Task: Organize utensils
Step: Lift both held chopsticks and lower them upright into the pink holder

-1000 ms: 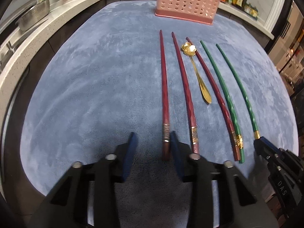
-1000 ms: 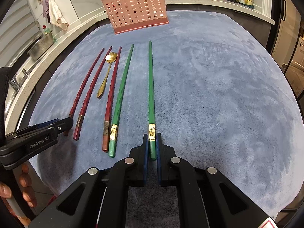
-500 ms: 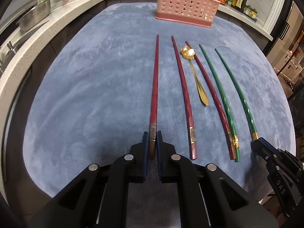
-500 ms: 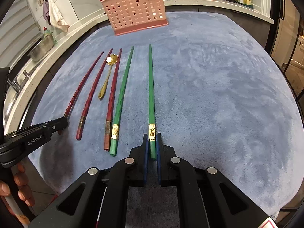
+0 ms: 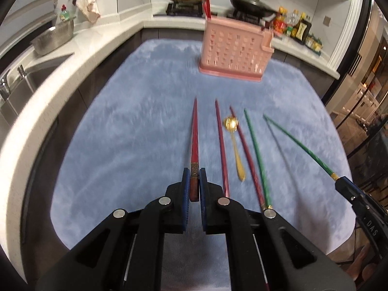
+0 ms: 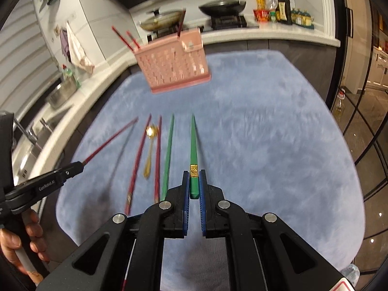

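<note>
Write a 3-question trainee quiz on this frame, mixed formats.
1. True or false: the left gripper is shut on a green chopstick.
2. Multiple choice: what does the right gripper hold? A) gold metal spoon B) green chopstick with a gold band C) pink basket
3. Fill in: the gold metal spoon lies on the ____ mat, not in the pink perforated plastic basket.

Key:
1. False. It grips the dark red chopstick with a gold band.
2. B, the green chopstick with a gold band.
3. Blue; the blue fuzzy mat also carries two red chopsticks and one green one.
</note>
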`<act>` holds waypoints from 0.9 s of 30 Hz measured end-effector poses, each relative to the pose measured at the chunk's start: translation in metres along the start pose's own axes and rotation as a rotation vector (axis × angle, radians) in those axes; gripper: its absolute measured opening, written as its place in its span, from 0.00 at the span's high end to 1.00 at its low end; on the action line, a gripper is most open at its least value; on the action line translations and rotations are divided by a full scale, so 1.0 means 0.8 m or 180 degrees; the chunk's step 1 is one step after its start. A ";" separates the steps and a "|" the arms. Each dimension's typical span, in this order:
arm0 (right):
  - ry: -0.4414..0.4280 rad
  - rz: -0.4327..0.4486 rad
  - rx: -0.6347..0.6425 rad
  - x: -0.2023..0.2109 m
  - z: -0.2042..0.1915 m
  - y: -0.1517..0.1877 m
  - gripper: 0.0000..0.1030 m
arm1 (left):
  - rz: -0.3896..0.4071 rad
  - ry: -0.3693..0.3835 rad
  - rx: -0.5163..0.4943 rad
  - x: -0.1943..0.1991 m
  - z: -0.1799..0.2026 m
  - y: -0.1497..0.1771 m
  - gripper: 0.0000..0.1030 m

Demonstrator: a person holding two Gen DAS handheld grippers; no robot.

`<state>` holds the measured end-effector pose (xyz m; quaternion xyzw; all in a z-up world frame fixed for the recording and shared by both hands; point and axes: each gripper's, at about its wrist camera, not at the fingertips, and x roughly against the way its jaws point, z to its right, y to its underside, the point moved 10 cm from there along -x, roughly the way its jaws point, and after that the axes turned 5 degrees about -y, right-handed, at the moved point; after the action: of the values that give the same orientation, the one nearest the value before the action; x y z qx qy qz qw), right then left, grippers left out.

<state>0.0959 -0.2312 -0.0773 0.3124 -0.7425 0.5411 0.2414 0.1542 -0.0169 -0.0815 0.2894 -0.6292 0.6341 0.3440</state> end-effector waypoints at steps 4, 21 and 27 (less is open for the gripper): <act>-0.0048 0.0173 -0.0007 0.022 -0.004 -0.042 0.93 | 0.0172 0.0000 0.0036 0.023 -0.003 -0.038 0.93; -0.0177 0.0712 0.0000 0.065 -0.003 -0.196 0.93 | 0.0849 0.0035 0.0130 0.089 0.001 -0.209 0.93; -0.0298 0.0894 -0.0024 0.074 -0.010 -0.253 0.93 | 0.1046 0.0136 0.0120 0.112 0.015 -0.268 0.93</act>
<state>0.2025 -0.2798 0.0985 0.2296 -0.7913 0.5516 0.1296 0.2716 -0.0286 0.1190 0.1754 -0.6486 0.6995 0.2435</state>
